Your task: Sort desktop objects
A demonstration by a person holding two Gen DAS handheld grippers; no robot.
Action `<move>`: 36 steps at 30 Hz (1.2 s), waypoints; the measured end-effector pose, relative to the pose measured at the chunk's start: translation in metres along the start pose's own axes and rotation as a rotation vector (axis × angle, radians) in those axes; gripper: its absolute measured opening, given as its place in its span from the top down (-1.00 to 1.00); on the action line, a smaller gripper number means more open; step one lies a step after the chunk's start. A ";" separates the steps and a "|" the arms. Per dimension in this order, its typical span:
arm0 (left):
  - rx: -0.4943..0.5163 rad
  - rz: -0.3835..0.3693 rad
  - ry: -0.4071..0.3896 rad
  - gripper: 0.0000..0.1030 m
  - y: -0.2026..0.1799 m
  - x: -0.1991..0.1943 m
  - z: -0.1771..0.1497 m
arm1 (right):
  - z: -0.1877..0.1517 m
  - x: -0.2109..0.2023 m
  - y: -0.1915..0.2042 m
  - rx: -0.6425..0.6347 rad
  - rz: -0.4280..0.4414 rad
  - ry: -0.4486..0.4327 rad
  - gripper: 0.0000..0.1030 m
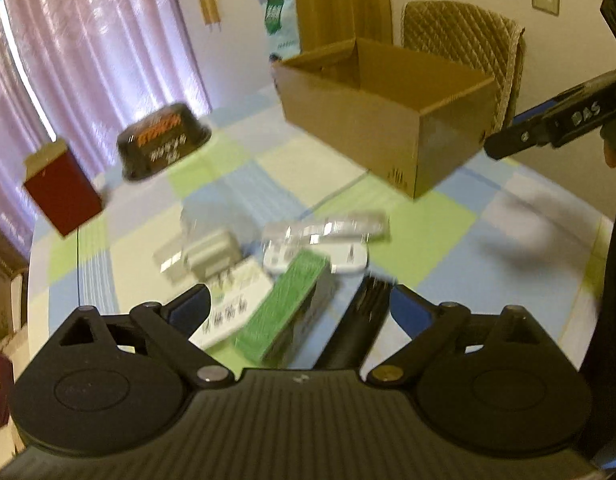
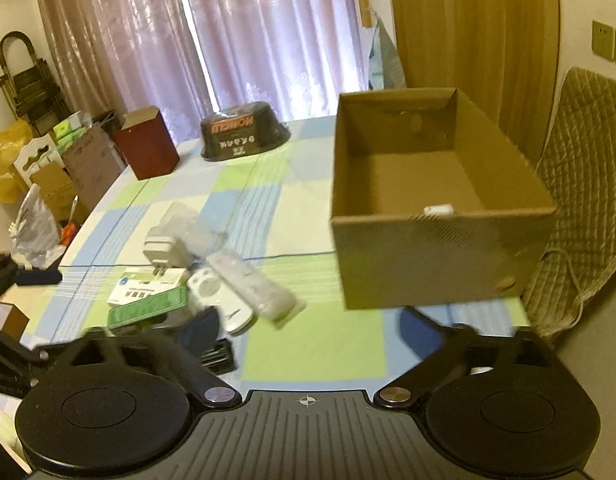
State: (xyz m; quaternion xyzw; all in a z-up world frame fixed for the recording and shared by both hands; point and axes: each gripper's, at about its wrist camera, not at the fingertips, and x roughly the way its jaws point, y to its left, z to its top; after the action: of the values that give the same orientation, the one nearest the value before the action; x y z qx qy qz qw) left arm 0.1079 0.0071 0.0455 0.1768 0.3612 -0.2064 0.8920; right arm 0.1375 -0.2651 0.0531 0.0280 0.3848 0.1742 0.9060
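Left gripper point(image 1: 299, 300) spread just above green box point(image 1: 283, 306).

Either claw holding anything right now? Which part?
Nothing held. Left claw and right claw are both open, empty, above the table; items lie loose below.

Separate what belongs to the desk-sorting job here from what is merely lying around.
Job items: cardboard box with one small white item inside; pile of charger plug, white remote, green box, white medicine box, black comb.

Lying about, likely: red box, black bowl, quilted chair, floor clutter.
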 end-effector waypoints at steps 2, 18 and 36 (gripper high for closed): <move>-0.005 -0.002 0.016 -0.83 0.003 -0.001 -0.013 | -0.006 0.005 0.007 0.004 0.014 0.015 -0.99; 0.072 -0.116 0.139 -0.47 -0.008 0.033 -0.058 | -0.049 0.034 0.036 -0.014 0.084 0.066 -0.99; 0.043 -0.176 0.218 -0.01 -0.011 0.080 -0.058 | -0.055 0.050 0.030 0.025 0.034 0.113 -0.99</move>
State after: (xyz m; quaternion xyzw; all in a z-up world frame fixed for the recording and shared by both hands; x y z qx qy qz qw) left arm 0.1214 0.0059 -0.0531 0.1849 0.4655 -0.2712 0.8219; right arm 0.1217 -0.2244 -0.0147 0.0362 0.4369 0.1859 0.8794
